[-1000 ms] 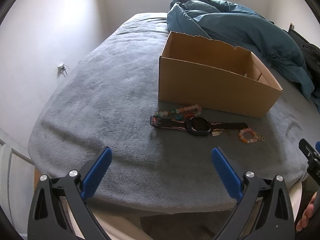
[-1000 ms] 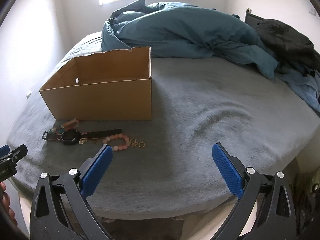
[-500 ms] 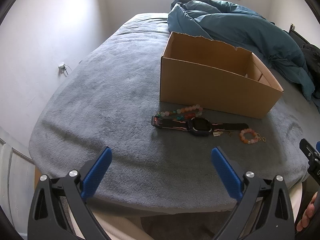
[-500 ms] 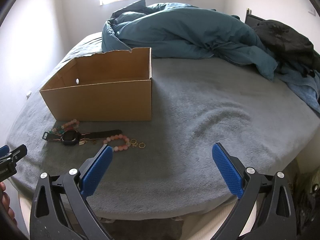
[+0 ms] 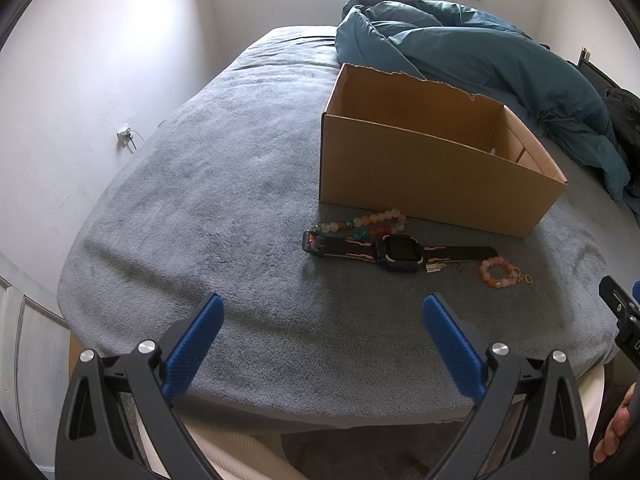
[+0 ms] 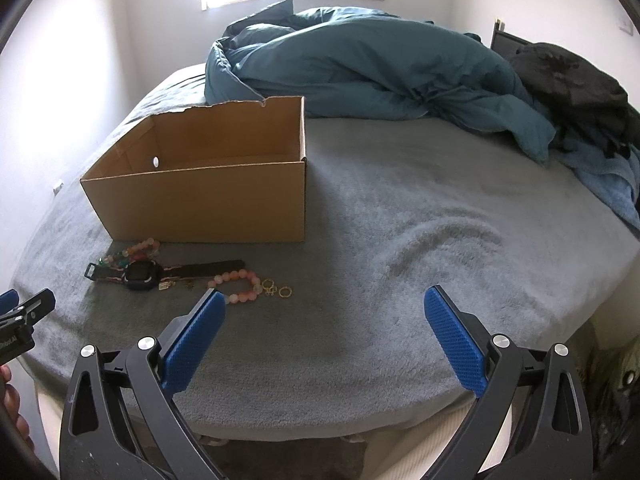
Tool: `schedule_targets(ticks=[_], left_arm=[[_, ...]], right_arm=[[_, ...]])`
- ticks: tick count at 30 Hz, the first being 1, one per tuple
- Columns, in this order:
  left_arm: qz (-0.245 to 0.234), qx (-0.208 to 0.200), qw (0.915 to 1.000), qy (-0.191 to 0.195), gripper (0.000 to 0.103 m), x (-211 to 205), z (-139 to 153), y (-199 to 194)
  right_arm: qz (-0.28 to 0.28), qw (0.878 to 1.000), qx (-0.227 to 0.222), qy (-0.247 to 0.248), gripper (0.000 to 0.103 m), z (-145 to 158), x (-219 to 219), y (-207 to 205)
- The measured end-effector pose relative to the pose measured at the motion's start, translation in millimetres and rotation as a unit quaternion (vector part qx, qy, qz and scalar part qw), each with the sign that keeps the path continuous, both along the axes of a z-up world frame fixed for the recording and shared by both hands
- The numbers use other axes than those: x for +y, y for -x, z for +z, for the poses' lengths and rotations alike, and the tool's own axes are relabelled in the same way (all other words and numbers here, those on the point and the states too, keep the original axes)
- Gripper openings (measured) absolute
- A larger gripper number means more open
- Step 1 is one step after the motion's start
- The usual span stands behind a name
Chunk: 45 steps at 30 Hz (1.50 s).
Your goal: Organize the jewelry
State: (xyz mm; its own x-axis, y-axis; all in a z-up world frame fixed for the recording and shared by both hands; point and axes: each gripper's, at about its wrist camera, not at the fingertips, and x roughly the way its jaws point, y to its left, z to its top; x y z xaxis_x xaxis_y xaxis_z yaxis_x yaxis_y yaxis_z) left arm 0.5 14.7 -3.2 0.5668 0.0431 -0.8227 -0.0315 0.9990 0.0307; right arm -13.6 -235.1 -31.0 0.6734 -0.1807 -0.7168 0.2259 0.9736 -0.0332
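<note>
Left wrist view: my left gripper (image 5: 320, 340) hangs over the near edge of the bed (image 5: 200, 208), fingers spread wide, nothing between them. Ahead lies the jewelry, just in front of the open cardboard box (image 5: 432, 184): a long bead strand (image 5: 360, 220) nearest the box, a watch (image 5: 400, 254) touching it, then a small pink bead bracelet (image 5: 498, 274) with gold rings (image 5: 524, 279) beside it.

Right wrist view: my right gripper (image 6: 324, 334) is also wide open and empty, its left finger just short of the pink bracelet (image 6: 240, 286). The rings (image 6: 276, 289) sit beside the bracelet, the watch (image 6: 142, 274) further left. I'd judge everything light. The beads look smooth and likely to roll, so I'd pinch across the loop. The strap is floppy, so I'd take the watch by its stiff case. The rings look tiny and could sink into the soft blanket.
</note>
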Motion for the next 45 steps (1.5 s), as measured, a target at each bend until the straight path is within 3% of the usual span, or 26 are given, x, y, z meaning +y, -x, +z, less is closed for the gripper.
schedule_targets(ticks=[18,32,37,45], left_arm=[[-0.009,-0.008,0.9999,0.001,0.097,0.1,-0.4,0.2],[-0.021,-0.012,0.9997,0.004,0.097,1.6,-27.7,-16.2],[-0.067,-0.032,0.9956,0.059,0.097,7.6,-38.7,-21.8],[-0.097,-0.054,0.9838,0.141,0.097,17.6,-42.1,-32.7]], right_arm=[[0.008,1.0,-0.014,-0.017,0.095,2.0,2.5,1.5],[0.009,0.999,-0.015,-0.044,0.095,-19.8,-5.9,-15.5],[0.029,0.999,-0.015,-0.041,0.095,-29.3,-2.5,-27.1],[0.076,0.995,-0.023,-0.055,0.095,-38.6,6.9,-48.2]])
